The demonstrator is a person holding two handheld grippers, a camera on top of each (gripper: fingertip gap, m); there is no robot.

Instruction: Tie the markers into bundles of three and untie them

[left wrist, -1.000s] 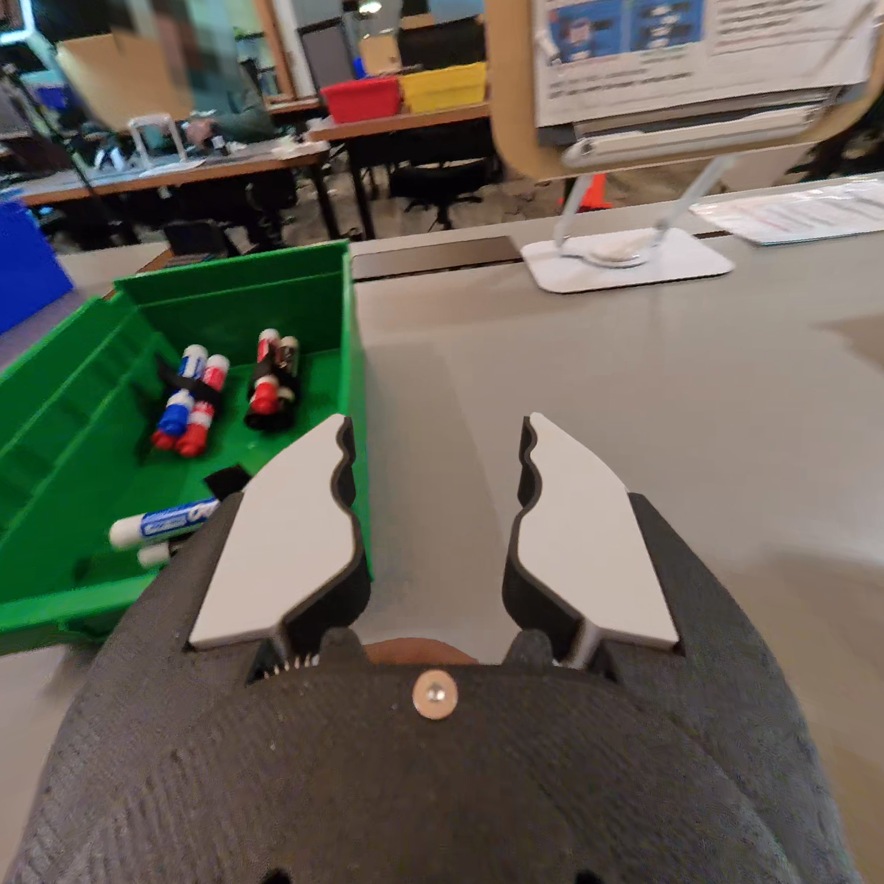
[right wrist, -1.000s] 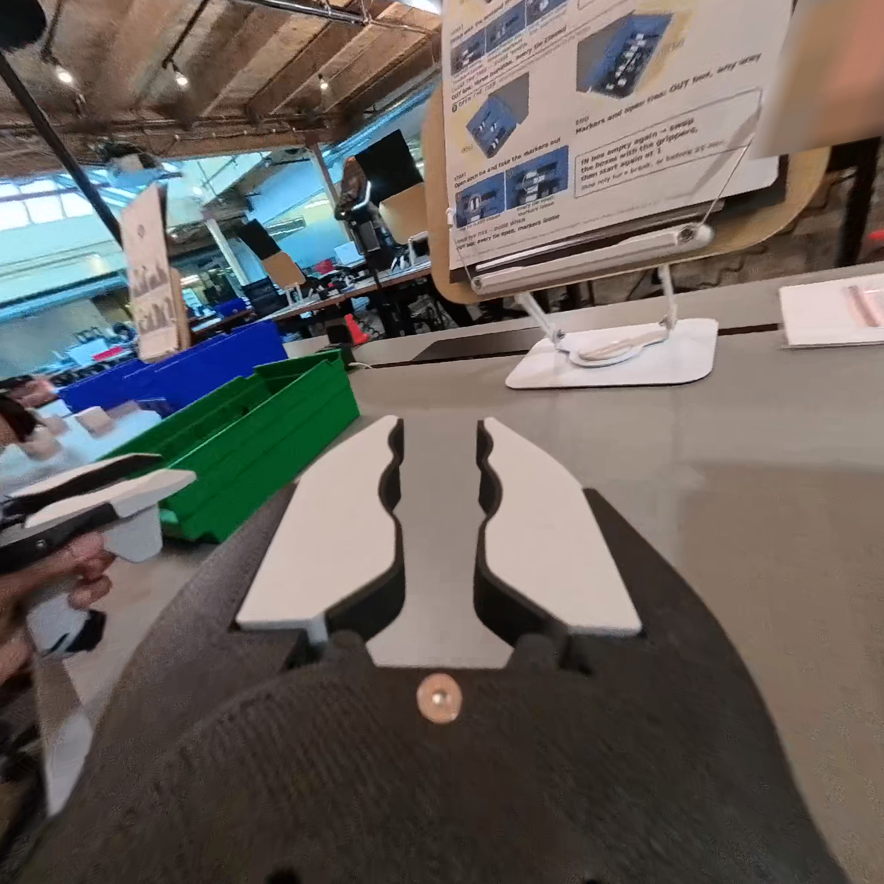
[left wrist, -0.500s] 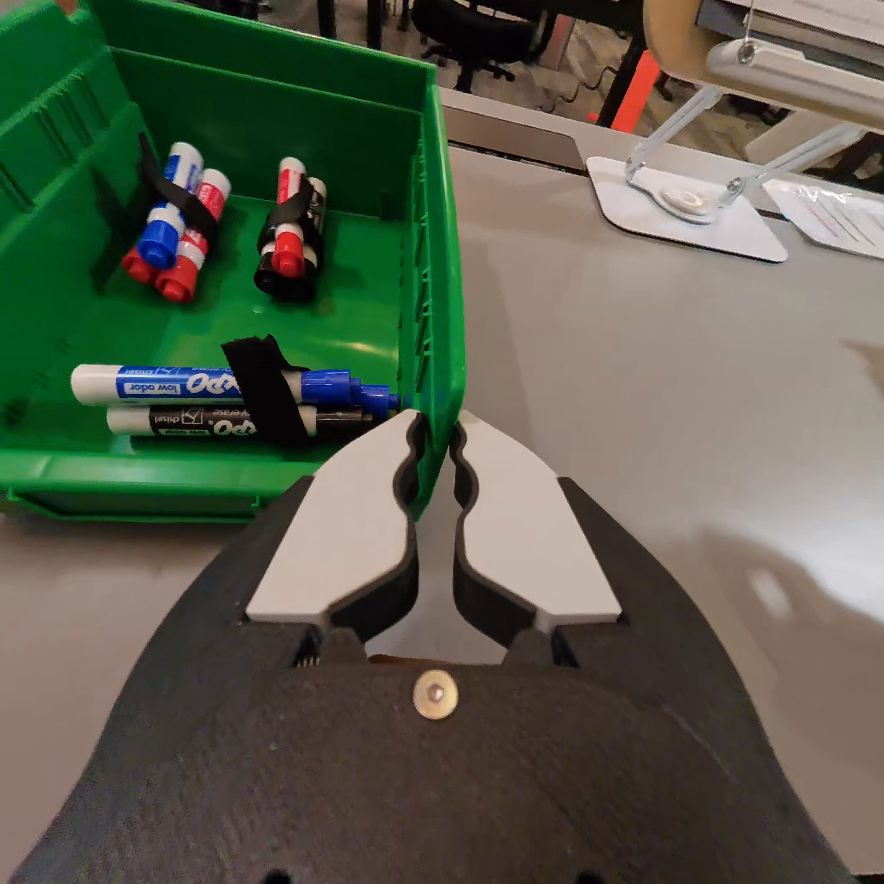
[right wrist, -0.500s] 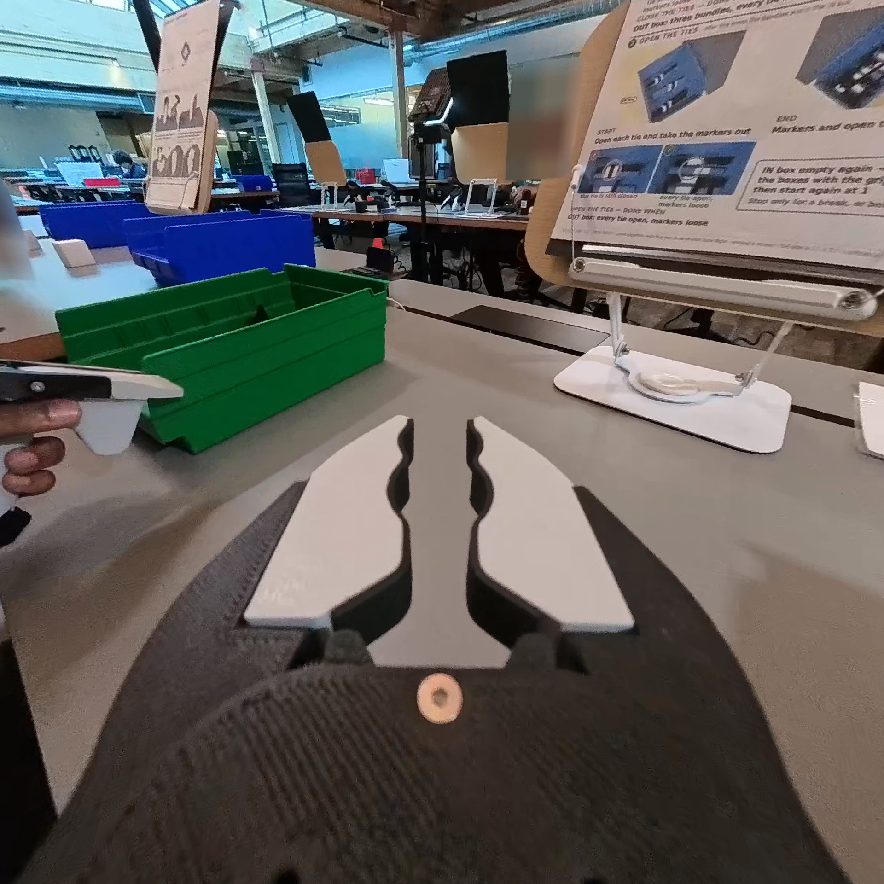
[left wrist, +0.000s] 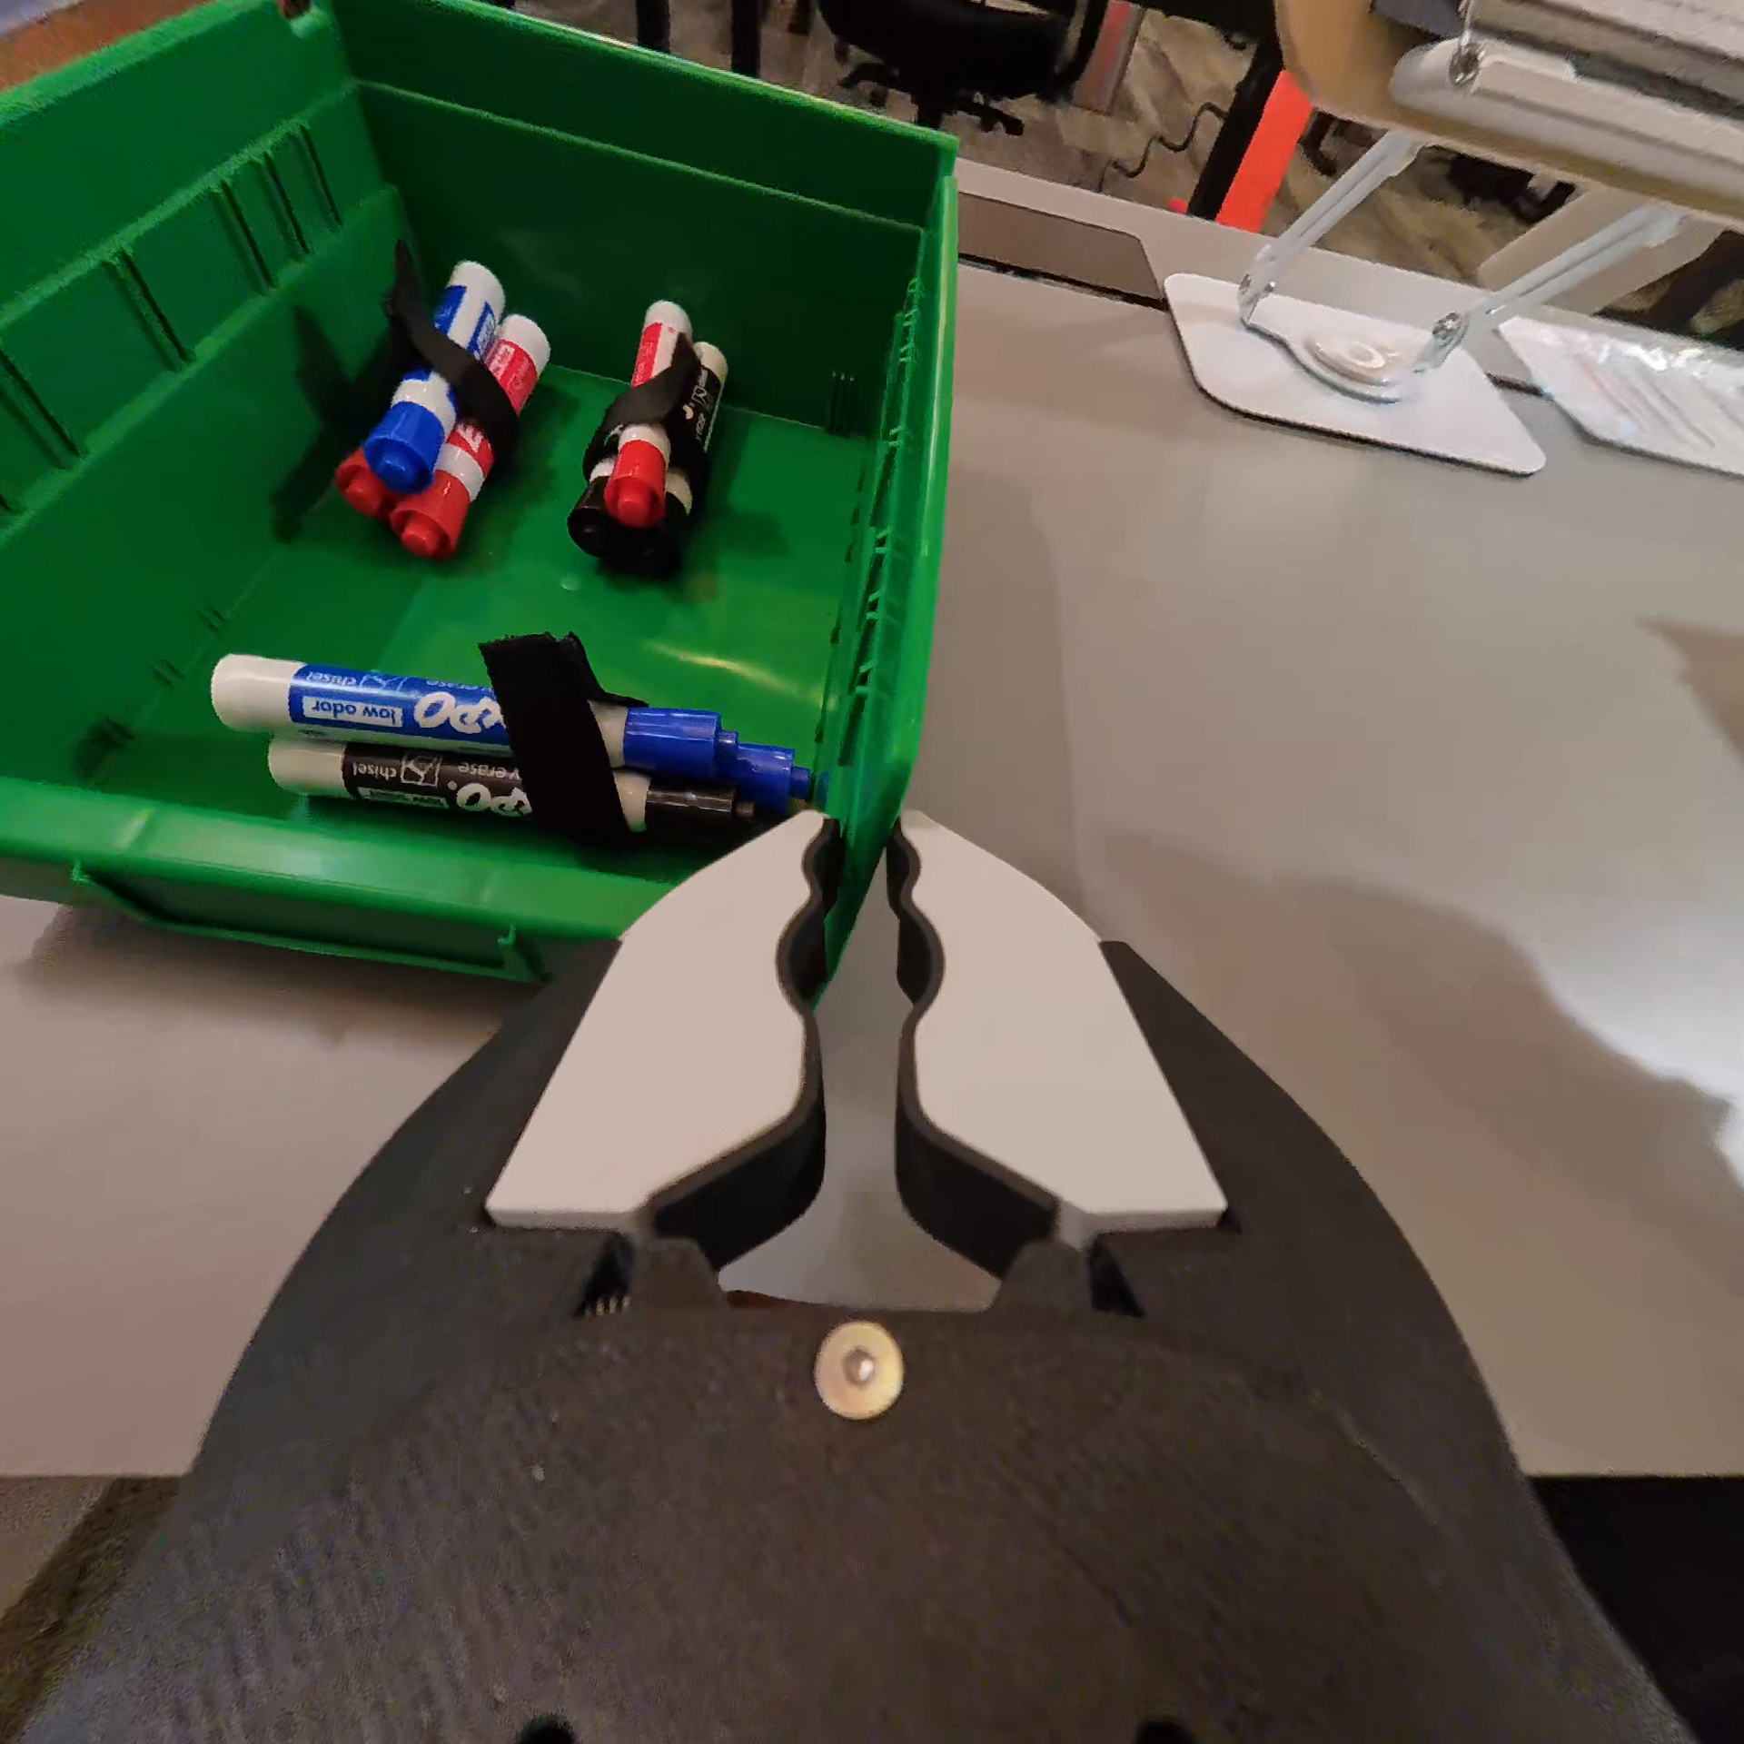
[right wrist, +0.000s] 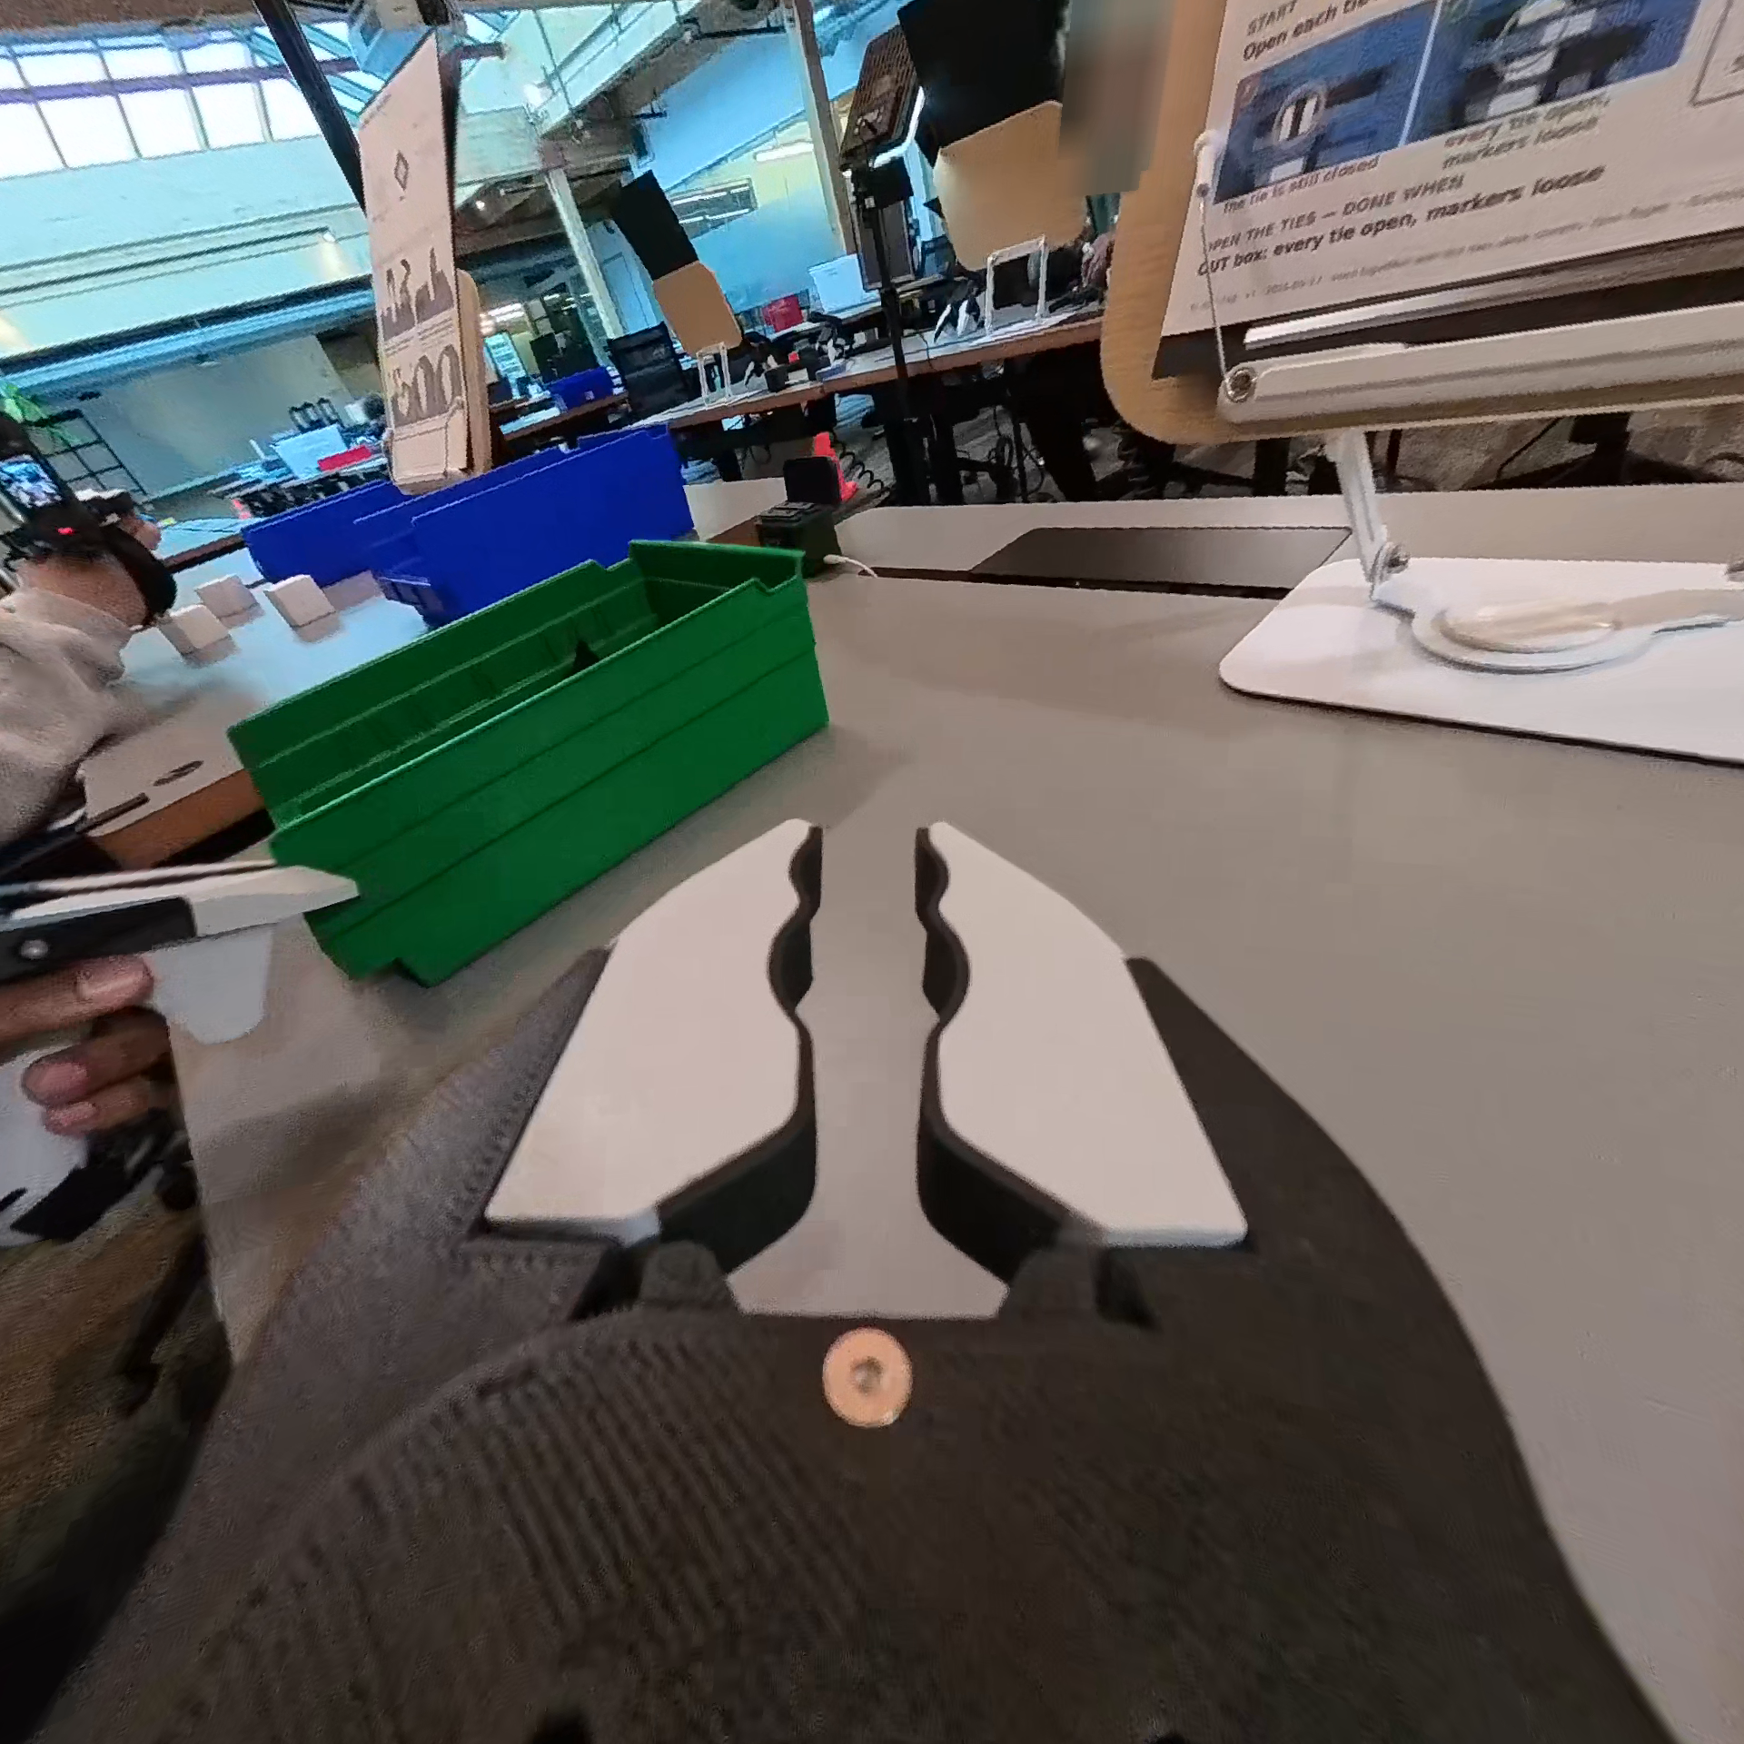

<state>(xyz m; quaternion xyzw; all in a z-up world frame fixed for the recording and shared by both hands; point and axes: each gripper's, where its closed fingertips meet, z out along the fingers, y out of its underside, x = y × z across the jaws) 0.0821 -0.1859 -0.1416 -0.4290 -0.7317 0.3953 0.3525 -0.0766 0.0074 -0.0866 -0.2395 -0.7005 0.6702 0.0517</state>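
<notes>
Green bin pinched at its corner, three marker bundles inside

Green plastic forms the open bin that sits on a grey counter. The left gripper has its two white fingers drawn close on the bin's right side wall at the near corner, one finger inside the wall and one outside, pinching the rim between them.

Inside the bin lie three bundles of markers, each held by a black strap. The nearest bundle lies crosswise along the front wall, just beside the left finger: one blue marker and one black marker are visible in it. At the back left, a second bundle shows blue and red caps. At the back centre, a third bundle shows red and black caps. How many markers the two far bundles hold is hard to tell.

The right gripper hovers over bare counter, well apart from the bin, its fingers a narrow gap apart with nothing between them. From its view the left gripper and the hand holding it appear at the left edge, at the bin's corner.

To the right on the counter stands one white document stand carrying a printed sheet. Beyond the bin sit blue bins and other worktables.
</notes>
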